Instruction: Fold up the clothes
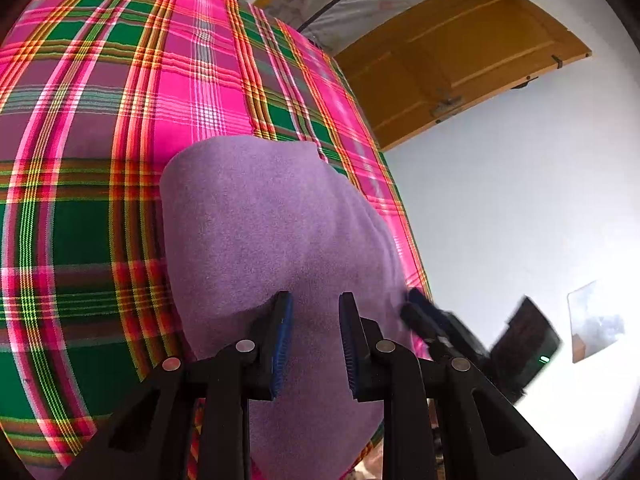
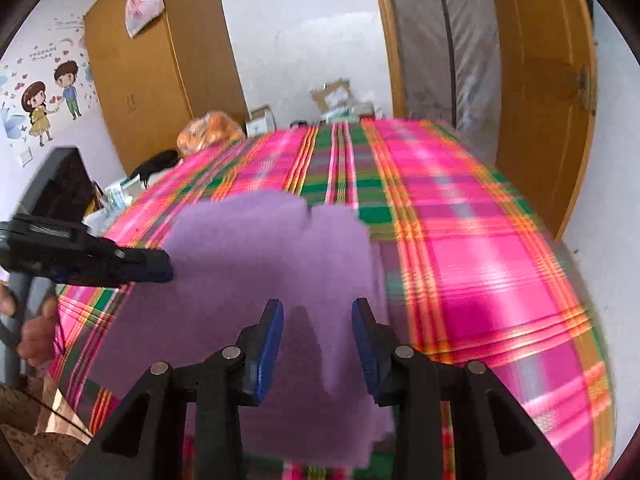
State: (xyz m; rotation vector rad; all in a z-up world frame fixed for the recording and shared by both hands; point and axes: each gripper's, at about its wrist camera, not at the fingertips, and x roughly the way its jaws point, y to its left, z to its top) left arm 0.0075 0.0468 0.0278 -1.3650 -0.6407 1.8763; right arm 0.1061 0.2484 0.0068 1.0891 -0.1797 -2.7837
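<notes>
A purple fleece cloth lies folded on a bed with a pink and green plaid sheet. My left gripper hovers open over the cloth's near part, and the fabric shows through the gap between its blue pads. The right gripper appears blurred at the cloth's right edge. In the right wrist view the purple cloth shows a notch along its far edge. My right gripper is open above it, over a raised crease. The left gripper reaches to the cloth's left edge, side-on.
A person's hand is at the left. A wooden wardrobe with a hanging plastic bag stands behind the bed. Boxes and an orange bag sit past the far edge. A wooden door and a wrapped mattress are at the right.
</notes>
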